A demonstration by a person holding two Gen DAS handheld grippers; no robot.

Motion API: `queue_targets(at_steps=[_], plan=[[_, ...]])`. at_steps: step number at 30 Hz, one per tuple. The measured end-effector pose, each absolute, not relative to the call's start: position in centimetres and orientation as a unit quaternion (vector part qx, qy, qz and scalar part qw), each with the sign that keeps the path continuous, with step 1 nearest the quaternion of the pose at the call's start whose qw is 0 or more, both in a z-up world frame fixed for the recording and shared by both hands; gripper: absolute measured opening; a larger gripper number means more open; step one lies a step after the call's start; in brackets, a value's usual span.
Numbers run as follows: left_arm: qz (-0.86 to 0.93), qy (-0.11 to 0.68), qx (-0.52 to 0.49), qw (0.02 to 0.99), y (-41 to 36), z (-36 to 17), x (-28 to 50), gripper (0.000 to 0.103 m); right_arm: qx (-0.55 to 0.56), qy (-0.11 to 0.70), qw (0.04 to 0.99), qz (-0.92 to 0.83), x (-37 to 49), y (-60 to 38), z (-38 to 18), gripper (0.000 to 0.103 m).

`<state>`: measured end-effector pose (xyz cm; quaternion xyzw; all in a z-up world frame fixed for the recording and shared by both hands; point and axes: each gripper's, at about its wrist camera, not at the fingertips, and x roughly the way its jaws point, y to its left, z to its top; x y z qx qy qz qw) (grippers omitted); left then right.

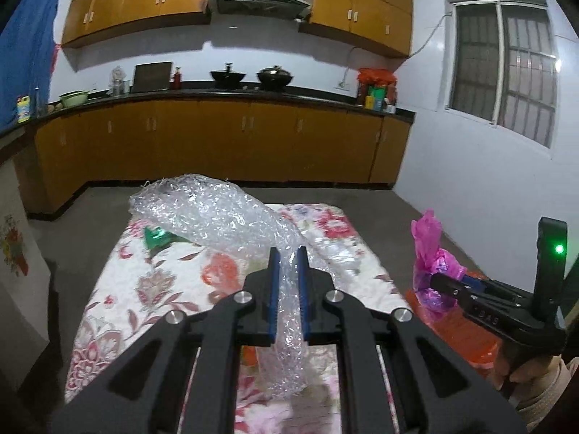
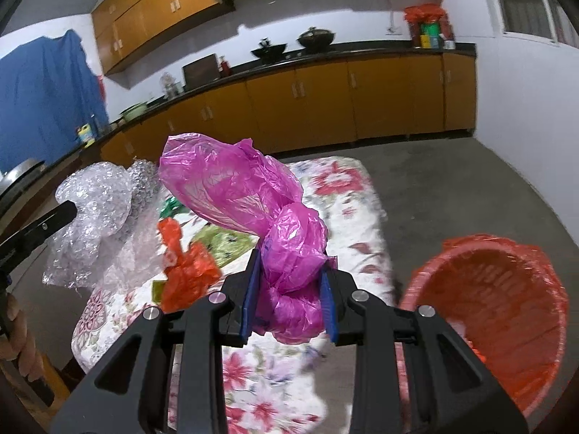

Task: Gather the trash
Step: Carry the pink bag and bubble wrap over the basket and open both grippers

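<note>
Bubble wrap (image 1: 224, 213) is pinched in the left gripper (image 1: 288, 253), fingers nearly closed w/ just the thin clear sheet between the blue pads; the rest of the sheet billows up and fwd above the floral-cloth surface (image 1: 126, 289). Right gripper (image 2: 291, 269) has its fingers partly open but clamped on a bunched magenta plastic bag (image 2: 235, 184), which sticks up above the pads. Both pieces look lifted clear of the surface. Red-lined bin (image 2: 499, 311) sits just beside the surface on the right gripper's side, mouth open, near that gripper. Still on the cloth: an orange-red scrap (image 2: 188, 275), a yellow-green wrapper (image 2: 224, 242) beside it and a small green foil bit (image 1: 156, 235) farther back, under the wrap's edge. Step in hand, as I read it: 2 items picked, carry phase, drop not yet done. Next move prob. calls for swinging the magenta bag over the bin's mouth and opening those fingers, then bringing the bubble wrap across; it's bulky and springy, so it may catch the rim or drag the smaller scraps. After that, approx. 3 scraps left to fetch.
</note>
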<state>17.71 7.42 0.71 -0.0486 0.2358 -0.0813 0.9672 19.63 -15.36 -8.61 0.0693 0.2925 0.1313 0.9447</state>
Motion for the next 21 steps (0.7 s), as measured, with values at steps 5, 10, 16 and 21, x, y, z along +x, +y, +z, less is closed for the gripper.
queue_targets(at_steps=[5, 10, 16, 21], plan=[[-0.124, 0.23, -0.048, 0.964, 3.9, 1.2, 17.9, 0.011, 0.081, 0.284, 0.951, 0.092, 18.6, -18.7, -8.1, 0.031], [-0.174, 0.231, -0.046, 0.956, -0.6, 0.9, 18.3, 0.011, 0.088, 0.28, 0.955, 0.05, 17.3, -22.2, -8.2, 0.031], [-0.232, 0.239, -0.05, 0.941, -5.5, 0.1, 19.1, 0.011, 0.104, 0.277, 0.955, -0.004, 15.6, -26.6, -8.3, 0.031], [-0.274, 0.245, -0.044, 0.929, -9.2, -0.4, 19.4, 0.011, 0.121, 0.274, 0.953, -0.038, 14.3, -29.7, -8.5, 0.031]])
